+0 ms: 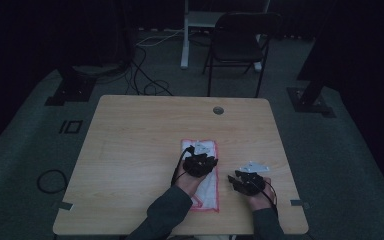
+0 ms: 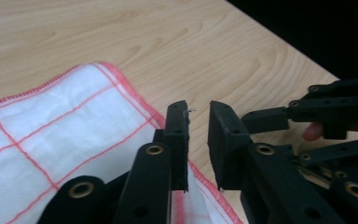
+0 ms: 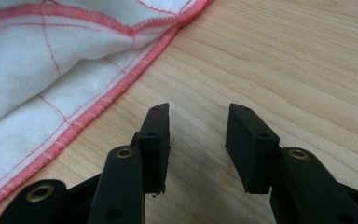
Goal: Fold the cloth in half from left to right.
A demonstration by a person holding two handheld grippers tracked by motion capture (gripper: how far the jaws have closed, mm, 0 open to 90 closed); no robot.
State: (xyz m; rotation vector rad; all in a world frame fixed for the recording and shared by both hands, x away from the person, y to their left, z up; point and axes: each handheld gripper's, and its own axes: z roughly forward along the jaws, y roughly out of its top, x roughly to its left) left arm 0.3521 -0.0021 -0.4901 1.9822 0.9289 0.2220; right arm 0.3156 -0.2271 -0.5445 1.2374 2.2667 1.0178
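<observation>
In the high view, a folded white cloth (image 1: 202,175) with red edging lies at lower centre of the tabletop (image 1: 130,150), the left gripper (image 1: 199,161) over it and the right gripper (image 1: 247,181) just right of it. The left gripper view shows open jaws straddling the cloth's hem at lower centre, nothing pinched, probably just letting go. In the right gripper view the jaws stand open over bare wood, cloth at upper left; no writing is readable.

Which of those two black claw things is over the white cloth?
The left gripper is the one: it sits above the red-edged white cloth, jaws slightly apart with nothing between them. The right gripper is beside the cloth, over the bare wooden table.
</observation>
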